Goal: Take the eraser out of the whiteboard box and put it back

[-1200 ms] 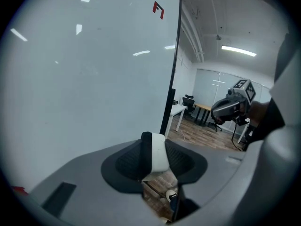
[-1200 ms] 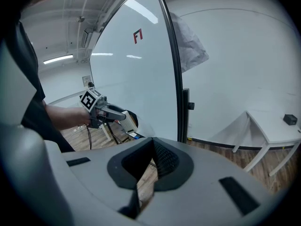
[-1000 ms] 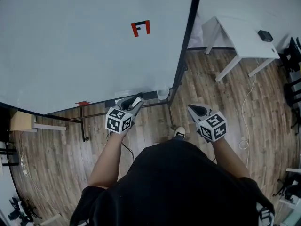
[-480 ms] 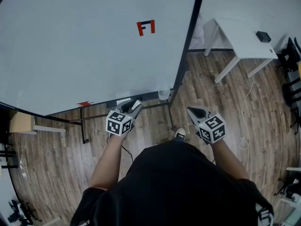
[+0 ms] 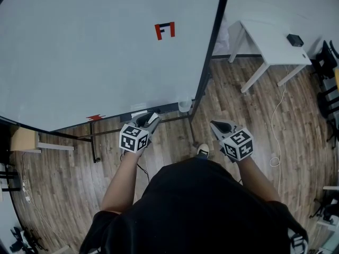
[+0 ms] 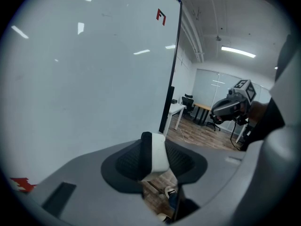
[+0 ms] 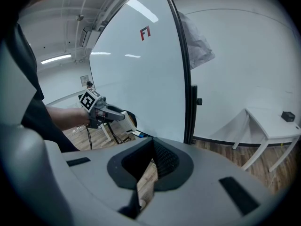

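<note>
The eraser (image 6: pixel 159 158), a white block with a black felt side, sits upright between the pads of my left gripper (image 6: pixel 153 145), which is shut on it. In the head view that left gripper (image 5: pixel 150 119) hangs just in front of the dark whiteboard box (image 5: pixel 168 108), which is fixed under the whiteboard's (image 5: pixel 106 52) lower edge. The right gripper view shows the eraser (image 7: pixel 130 120) sticking out of the left gripper's tips. My right gripper (image 5: pixel 219 125) hovers over the floor, to the right of the board's black post. Its jaws (image 7: pixel 153 147) meet at the tips with nothing between them.
A small clear cup (image 5: pixel 184 105) stands at the box's right end. A red and black marker sign (image 5: pixel 164 30) is stuck on the board. A white table (image 5: pixel 270 41) with a black device (image 5: pixel 294 39) stands at the right. A white cable (image 5: pixel 275 126) trails over the wooden floor.
Only the head camera has shifted a little. Both grippers stay where they were, and the eraser remains in the left one.
</note>
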Demonstrator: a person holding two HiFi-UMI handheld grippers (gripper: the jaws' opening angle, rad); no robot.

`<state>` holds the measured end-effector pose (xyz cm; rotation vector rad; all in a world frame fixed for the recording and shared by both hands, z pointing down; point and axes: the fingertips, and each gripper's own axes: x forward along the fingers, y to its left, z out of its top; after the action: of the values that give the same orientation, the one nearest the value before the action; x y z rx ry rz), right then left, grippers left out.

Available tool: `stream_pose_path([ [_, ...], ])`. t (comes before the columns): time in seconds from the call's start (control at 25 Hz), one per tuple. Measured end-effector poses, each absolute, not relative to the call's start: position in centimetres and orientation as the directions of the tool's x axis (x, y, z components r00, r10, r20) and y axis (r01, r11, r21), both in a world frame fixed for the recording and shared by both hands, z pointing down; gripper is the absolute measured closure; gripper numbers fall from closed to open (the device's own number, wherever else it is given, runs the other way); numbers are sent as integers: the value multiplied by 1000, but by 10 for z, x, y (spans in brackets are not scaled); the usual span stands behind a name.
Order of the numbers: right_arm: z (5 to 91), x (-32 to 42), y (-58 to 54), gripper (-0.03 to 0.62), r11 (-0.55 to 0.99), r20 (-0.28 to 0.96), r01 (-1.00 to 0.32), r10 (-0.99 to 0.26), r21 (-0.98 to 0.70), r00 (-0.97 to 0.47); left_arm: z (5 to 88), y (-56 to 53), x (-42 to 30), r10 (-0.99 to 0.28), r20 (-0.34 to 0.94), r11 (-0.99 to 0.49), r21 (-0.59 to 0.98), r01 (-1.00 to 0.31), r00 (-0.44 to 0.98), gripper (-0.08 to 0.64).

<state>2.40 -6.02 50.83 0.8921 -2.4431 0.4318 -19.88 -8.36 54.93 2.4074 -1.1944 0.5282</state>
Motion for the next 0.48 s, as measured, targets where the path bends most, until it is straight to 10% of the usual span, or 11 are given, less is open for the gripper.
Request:
stream_pose_path([
  [0.48,507,26,-64,597,729,546,-673,-515,-126,-661,549,-87,-196,-655,498,-559,187,-808,568,405],
])
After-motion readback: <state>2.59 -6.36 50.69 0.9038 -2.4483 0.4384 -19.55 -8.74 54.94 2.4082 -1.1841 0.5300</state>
